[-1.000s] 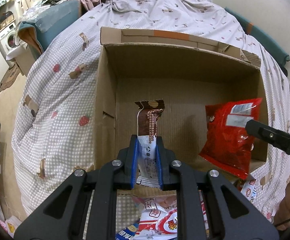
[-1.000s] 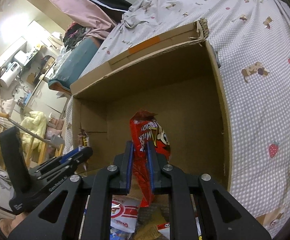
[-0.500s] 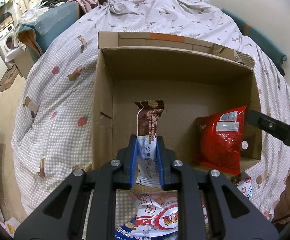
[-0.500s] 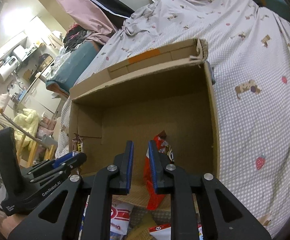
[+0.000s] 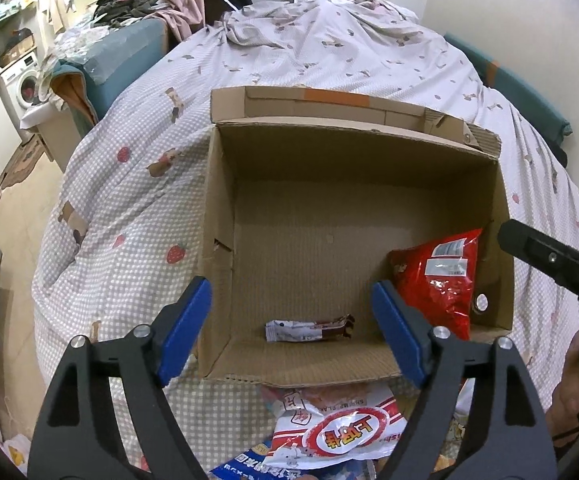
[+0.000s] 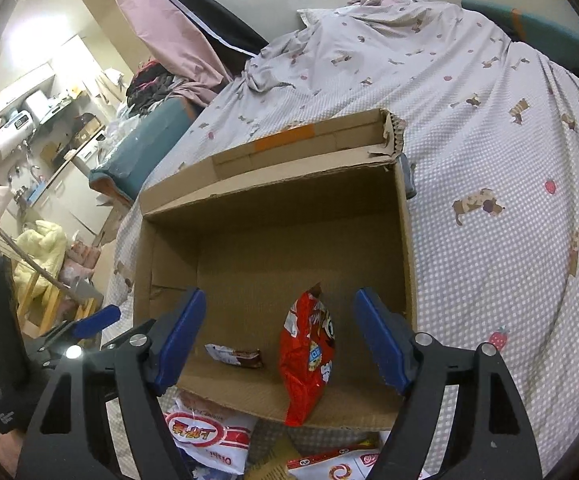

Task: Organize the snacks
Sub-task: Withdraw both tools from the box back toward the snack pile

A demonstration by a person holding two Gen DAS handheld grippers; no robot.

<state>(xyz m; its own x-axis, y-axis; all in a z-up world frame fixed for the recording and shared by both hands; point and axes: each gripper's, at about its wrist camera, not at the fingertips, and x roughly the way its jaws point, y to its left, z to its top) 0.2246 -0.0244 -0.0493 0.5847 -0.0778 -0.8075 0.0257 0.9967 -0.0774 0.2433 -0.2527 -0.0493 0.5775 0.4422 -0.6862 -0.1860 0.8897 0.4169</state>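
patterned bedspread (image 5: 137,216), washing machine (image 5: 25,80), clothes pile (image 5: 129,8)

You have one cardboard box (image 5: 217,200) on the bed (image 5: 129,200), and inside it two snacks: one brown-and-white bar wrapper (image 5: 308,328) and one red snack bag (image 5: 437,280). In front of the box you have at least three more packets, among them one red-and-white packet (image 5: 337,432). Two hand-held grippers are visible.
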